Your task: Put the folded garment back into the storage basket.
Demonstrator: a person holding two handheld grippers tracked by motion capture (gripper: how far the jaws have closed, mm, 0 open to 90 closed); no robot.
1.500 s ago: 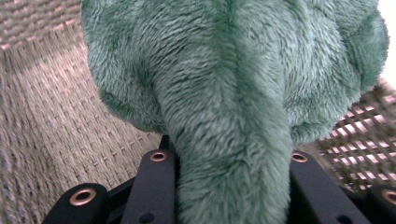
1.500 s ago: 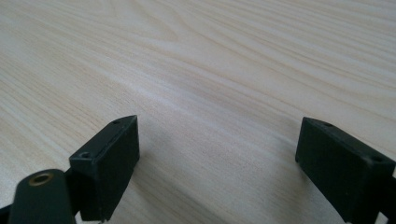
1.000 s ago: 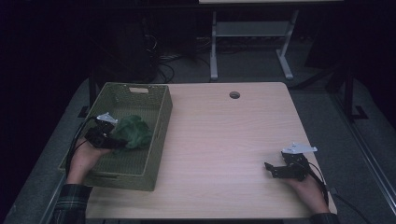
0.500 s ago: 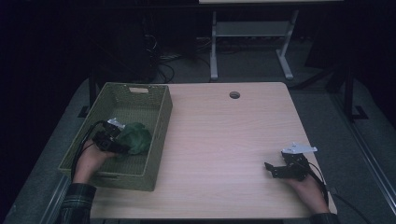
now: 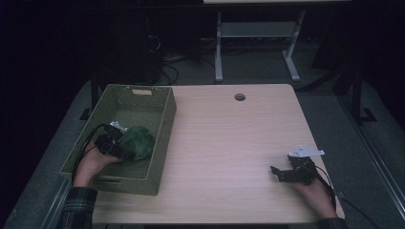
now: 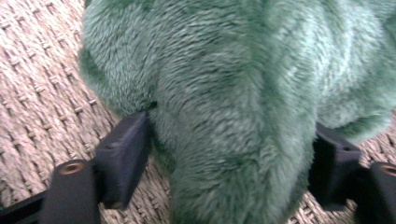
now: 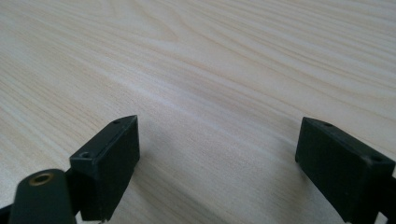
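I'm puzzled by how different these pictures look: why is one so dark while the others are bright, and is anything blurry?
High view: dim, the room behind the table nearly black. Left gripper view: bright, but the green plush toy is so close that its fur goes soft, sharper on the woven basket. Right gripper view: evenly lit wood grain, faint shadows under the jaws.

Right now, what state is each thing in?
Fluffy green plush toy: lying in the basket, between the left claw's jaws.
Green woven basket: upright on the table, holding the toy.
Left claw: jaws just opened, astride the toy.
Right claw: open, empty, over bare tabletop.
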